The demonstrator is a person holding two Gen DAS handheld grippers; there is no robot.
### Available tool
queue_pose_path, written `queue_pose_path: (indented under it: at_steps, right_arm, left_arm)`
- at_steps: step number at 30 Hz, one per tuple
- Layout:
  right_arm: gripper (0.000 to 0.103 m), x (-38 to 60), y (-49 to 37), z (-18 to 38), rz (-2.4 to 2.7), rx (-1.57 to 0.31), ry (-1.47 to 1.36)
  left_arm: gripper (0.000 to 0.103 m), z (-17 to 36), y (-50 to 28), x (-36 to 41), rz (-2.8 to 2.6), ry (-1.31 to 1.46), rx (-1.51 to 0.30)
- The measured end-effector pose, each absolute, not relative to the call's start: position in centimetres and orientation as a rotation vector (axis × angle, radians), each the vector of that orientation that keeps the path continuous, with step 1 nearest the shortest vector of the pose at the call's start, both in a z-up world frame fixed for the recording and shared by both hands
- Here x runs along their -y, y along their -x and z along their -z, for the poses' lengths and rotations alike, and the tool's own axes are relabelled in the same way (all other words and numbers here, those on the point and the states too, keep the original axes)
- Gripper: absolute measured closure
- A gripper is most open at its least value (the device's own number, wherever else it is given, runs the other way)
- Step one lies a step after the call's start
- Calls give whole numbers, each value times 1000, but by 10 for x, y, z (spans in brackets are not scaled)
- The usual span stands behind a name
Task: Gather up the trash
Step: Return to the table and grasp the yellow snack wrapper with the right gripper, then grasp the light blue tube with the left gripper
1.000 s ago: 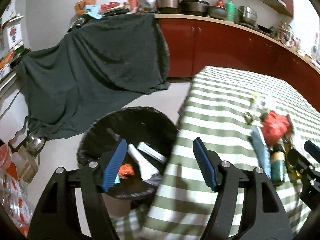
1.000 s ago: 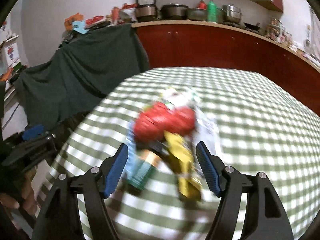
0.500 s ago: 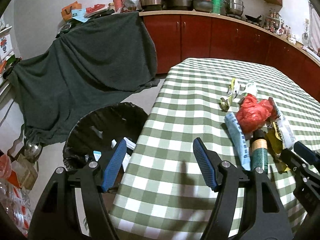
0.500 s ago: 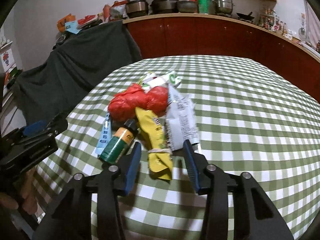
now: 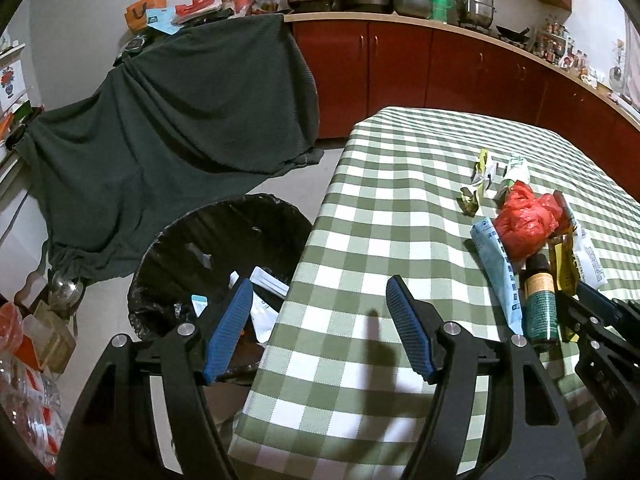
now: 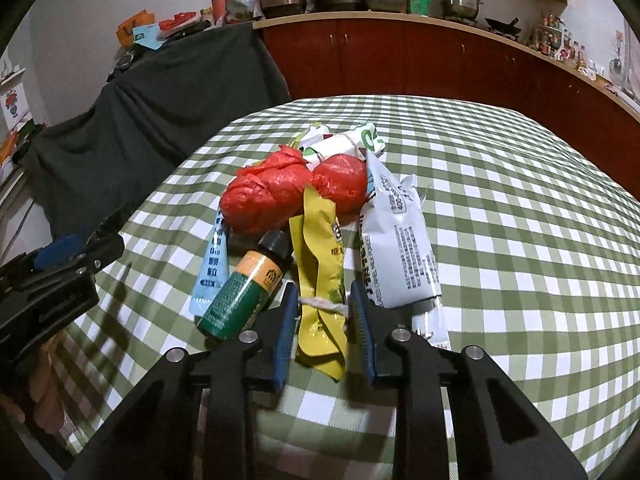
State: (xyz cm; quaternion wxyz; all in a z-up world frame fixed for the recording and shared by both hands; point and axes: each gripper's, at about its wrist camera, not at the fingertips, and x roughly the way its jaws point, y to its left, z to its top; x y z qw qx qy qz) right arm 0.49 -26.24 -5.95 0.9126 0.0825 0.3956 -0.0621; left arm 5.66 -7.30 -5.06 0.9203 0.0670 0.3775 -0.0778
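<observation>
A heap of trash lies on the green checked table [image 6: 520, 208]: a red plastic bag [image 6: 280, 192], a yellow wrapper [image 6: 320, 280], a green bottle [image 6: 244, 292] with a black cap, a light blue sachet [image 6: 212, 268] and a white packet [image 6: 400, 248]. My right gripper [image 6: 322, 304] has its blue pads on either side of the yellow wrapper's near end, closed in on it. My left gripper [image 5: 320, 304] is open and empty, over the table's left edge beside the black-lined bin [image 5: 216, 248]. The heap also shows in the left wrist view [image 5: 524, 232].
The bin on the floor left of the table holds several pieces of paper trash [image 5: 264, 304]. A dark green cloth [image 5: 168, 120] drapes over furniture behind it. Red cabinets [image 6: 400, 64] with pots on the counter run along the back wall. Small wrappers [image 5: 480, 184] lie farther along the table.
My right gripper has moved forward onto the heap and narrowed around the yellow wrapper. My left gripper has swung from above the bin toward the table edge, staying open.
</observation>
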Motion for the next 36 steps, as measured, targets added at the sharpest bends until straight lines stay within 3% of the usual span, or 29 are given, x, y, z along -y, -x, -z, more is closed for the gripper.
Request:
queue_pose_path:
  at_steps: [21,36]
  right_arm:
    - [78,294,26,28,173,-730,-188]
    - [78,331,29,39,238,-745,-267]
  left_arm:
    - [35,41,-52,132,262,-180,-779]
    - [39,62,-61,171,296,-280,-819]
